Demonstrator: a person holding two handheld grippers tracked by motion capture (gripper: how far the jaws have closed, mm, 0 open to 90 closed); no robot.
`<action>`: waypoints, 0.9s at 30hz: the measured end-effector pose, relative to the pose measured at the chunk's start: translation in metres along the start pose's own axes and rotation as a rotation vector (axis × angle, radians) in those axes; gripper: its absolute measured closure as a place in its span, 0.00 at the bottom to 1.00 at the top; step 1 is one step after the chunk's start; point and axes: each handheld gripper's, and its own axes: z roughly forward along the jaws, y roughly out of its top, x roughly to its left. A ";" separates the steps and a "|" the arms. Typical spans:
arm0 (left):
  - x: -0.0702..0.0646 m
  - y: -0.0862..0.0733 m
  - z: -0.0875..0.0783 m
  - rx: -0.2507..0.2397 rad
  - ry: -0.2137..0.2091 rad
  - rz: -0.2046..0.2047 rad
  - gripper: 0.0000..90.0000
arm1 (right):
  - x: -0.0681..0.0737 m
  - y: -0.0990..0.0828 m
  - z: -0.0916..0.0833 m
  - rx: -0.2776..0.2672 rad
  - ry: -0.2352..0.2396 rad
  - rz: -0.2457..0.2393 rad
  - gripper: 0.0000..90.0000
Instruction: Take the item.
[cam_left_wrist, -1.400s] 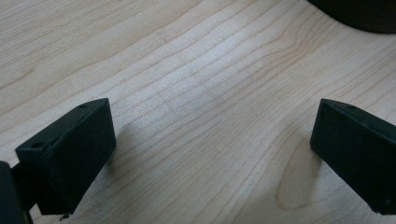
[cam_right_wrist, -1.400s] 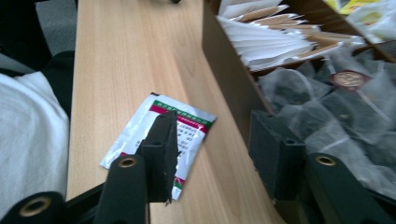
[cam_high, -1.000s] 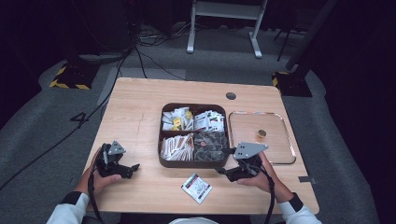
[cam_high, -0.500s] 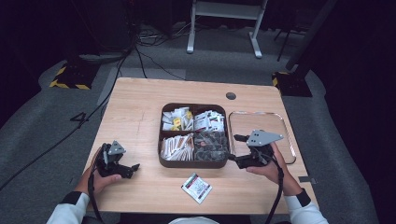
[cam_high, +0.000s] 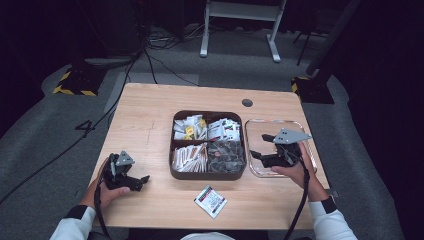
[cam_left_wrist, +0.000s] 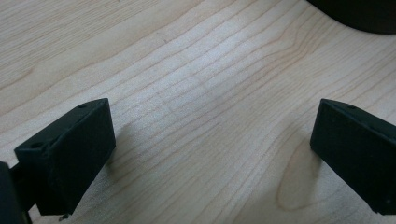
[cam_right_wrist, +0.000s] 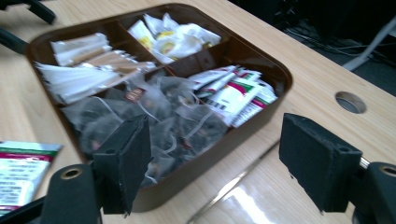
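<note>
A brown four-compartment box (cam_high: 207, 176) sits mid-table, full of sachets. In the right gripper view, clear tea bags (cam_right_wrist: 159, 116) lie nearest, red-and-white packets (cam_right_wrist: 233, 93) to their right, white-and-yellow ones (cam_right_wrist: 173, 37) behind. One red-and-white packet (cam_high: 210, 201) lies loose on the table in front of the box. My right gripper (cam_high: 259, 146) hovers over the clear tray (cam_high: 280, 121), jaws wide open and empty, pointing at the box (cam_right_wrist: 275, 70). My left gripper (cam_high: 142, 181) rests at the front left, open (cam_left_wrist: 210, 154) over bare wood.
The wooden table (cam_high: 150, 120) has a round cable hole (cam_high: 247, 103) behind the box. The clear tray's edge (cam_right_wrist: 261, 196) lies just under the right jaws. Cables and a white stand leg lie on the floor beyond the table.
My right gripper has moved rightward and slightly up, from in front of the box's right corner to above the clear tray. The left hand has stayed put.
</note>
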 end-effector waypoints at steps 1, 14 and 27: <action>0.000 0.000 0.000 0.000 0.000 0.001 0.00 | -0.002 0.000 0.001 0.003 -0.007 -0.002 0.28; 0.000 0.000 0.000 0.000 0.000 0.001 0.00 | -0.048 -0.022 0.010 0.080 -0.106 0.089 0.29; 0.000 0.000 0.000 0.000 -0.002 -0.003 0.00 | -0.088 -0.056 0.025 0.174 -0.155 0.177 0.31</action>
